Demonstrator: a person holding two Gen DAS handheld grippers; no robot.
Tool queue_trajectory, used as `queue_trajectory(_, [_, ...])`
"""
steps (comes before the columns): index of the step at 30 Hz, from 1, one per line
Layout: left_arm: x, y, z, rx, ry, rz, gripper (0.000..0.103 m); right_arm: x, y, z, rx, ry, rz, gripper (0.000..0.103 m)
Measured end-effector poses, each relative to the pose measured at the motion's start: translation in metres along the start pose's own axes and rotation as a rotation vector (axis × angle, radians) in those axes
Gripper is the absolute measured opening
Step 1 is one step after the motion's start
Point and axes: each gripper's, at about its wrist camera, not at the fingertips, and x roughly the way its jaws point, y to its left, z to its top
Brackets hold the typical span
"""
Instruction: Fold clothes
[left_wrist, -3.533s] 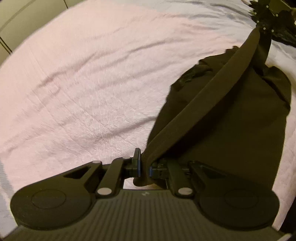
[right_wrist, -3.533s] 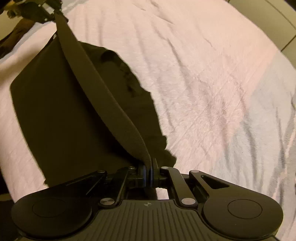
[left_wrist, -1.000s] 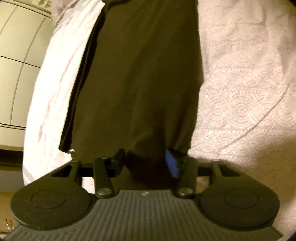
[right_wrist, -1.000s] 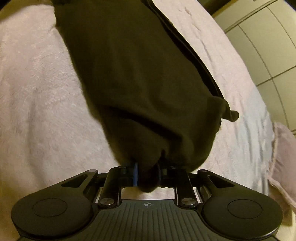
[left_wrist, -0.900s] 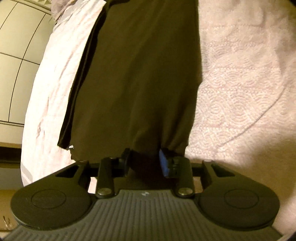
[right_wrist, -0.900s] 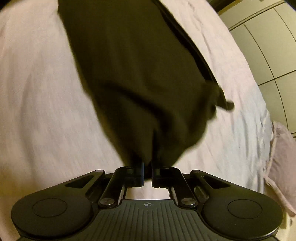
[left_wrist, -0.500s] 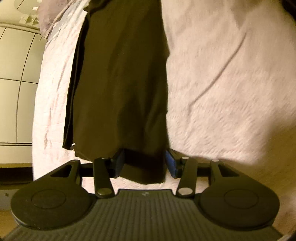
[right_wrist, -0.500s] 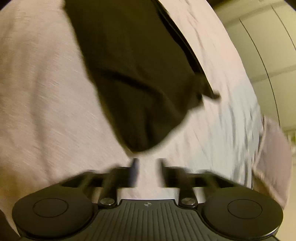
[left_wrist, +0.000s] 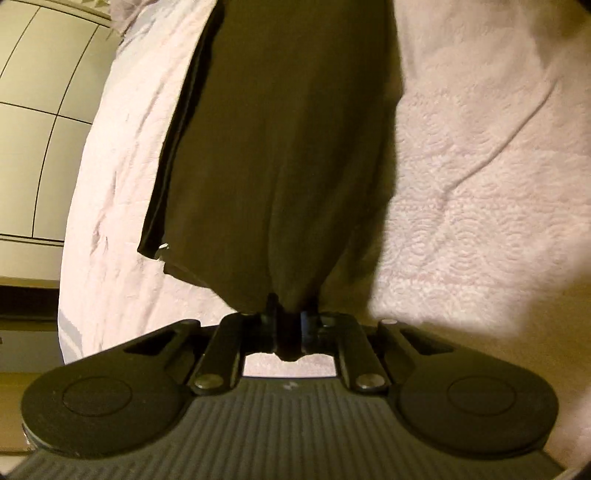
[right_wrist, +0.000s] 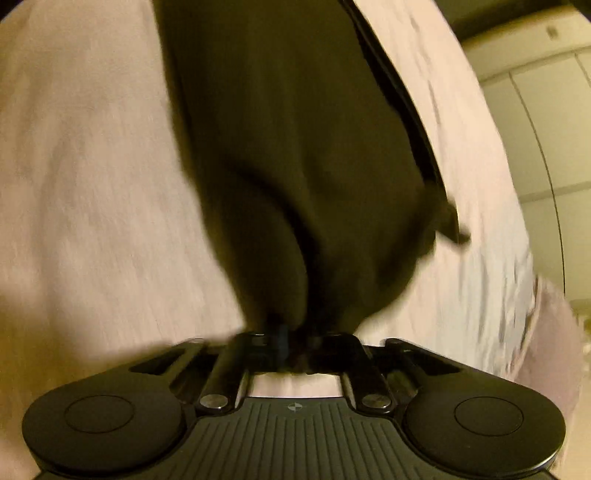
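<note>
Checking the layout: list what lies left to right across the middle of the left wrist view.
Pale panelled wall → pink quilted bedspread → dark garment, its near end pinched in the left tool → more bedspread on the right.

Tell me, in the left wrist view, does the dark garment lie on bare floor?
No, the dark garment lies on a pale pink quilted bedspread, and the tiled floor shows only past the bed's edge.

A bed (left_wrist: 480, 166) covered by a pale pink quilted bedspread (right_wrist: 92, 184) carries a long dark garment (left_wrist: 288, 129), folded lengthwise and lying flat near the bed's side edge, its near end gathered and lifted.
</note>
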Motion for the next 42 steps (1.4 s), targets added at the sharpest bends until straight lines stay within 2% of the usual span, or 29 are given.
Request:
queue_trajectory(6, [0.005, 0.008, 0.006, -0.056, 0.011, -0.051, 0.007, -0.009, -0.001, 0.003, 0.082, 0.037, 0.032, 0.004])
queue_trajectory(10, [0.005, 0.005, 0.000, -0.079, 0.020, -0.075, 0.007, -0.004, -0.016, -0.020, 0.229, 0.196, 0.070, 0.000])
queue_trajectory(12, [0.004, 0.009, -0.004, -0.114, 0.027, -0.103, 0.008, -0.012, -0.031, -0.031, 0.316, 0.234, 0.074, 0.000])
queue_trajectory(15, [-0.001, 0.015, -0.011, -0.185, 0.063, -0.171, 0.020, -0.037, -0.045, -0.031, 0.424, 0.210, 0.062, 0.001])
queue_trajectory(16, [-0.002, 0.017, -0.014, -0.211, 0.076, -0.193, 0.020, -0.047, -0.047, -0.027, 0.447, 0.193, 0.054, 0.003])
queue_trajectory(17, [-0.003, 0.023, -0.021, -0.258, 0.095, -0.206, 0.020, -0.051, -0.053, -0.022, 0.469, 0.169, 0.049, 0.016])
queue_trajectory(18, [-0.004, 0.030, -0.028, -0.305, 0.114, -0.217, 0.020, -0.053, -0.060, -0.016, 0.491, 0.141, 0.046, 0.042])
queue_trajectory(20, [-0.007, 0.046, -0.042, -0.390, 0.139, -0.209, 0.020, -0.061, -0.071, -0.001, 0.537, 0.082, 0.045, 0.060])
queue_trajectory(26, [0.007, 0.115, -0.059, -0.685, 0.139, -0.141, 0.026, -0.044, -0.122, 0.041, 0.701, -0.036, 0.135, 0.060])
queue_trajectory(28, [0.020, 0.141, -0.057, -0.778, 0.106, -0.119, 0.041, -0.038, -0.140, 0.050, 0.756, -0.068, 0.166, 0.060])
queue_trajectory(31, [0.044, 0.172, -0.047, -0.887, 0.048, -0.108, 0.057, -0.029, -0.165, 0.065, 0.813, -0.114, 0.203, 0.060])
queue_trajectory(34, [0.090, 0.209, -0.036, -0.991, -0.024, -0.155, 0.063, -0.016, -0.181, 0.074, 0.824, -0.124, 0.224, 0.060])
queue_trajectory(38, [0.149, 0.241, -0.024, -1.068, -0.061, -0.243, 0.063, 0.016, -0.205, 0.073, 0.868, -0.107, 0.251, 0.060])
queue_trajectory(40, [0.181, 0.252, -0.024, -1.100, -0.034, -0.314, 0.061, 0.035, -0.215, 0.067, 0.906, -0.097, 0.276, 0.060])
queue_trajectory(41, [0.196, 0.258, -0.024, -1.116, -0.021, -0.349, 0.057, 0.046, -0.220, 0.064, 0.923, -0.092, 0.290, 0.060])
queue_trajectory(42, [0.203, 0.261, -0.025, -1.134, -0.017, -0.378, 0.036, 0.055, -0.224, 0.061, 0.946, -0.088, 0.301, 0.060])
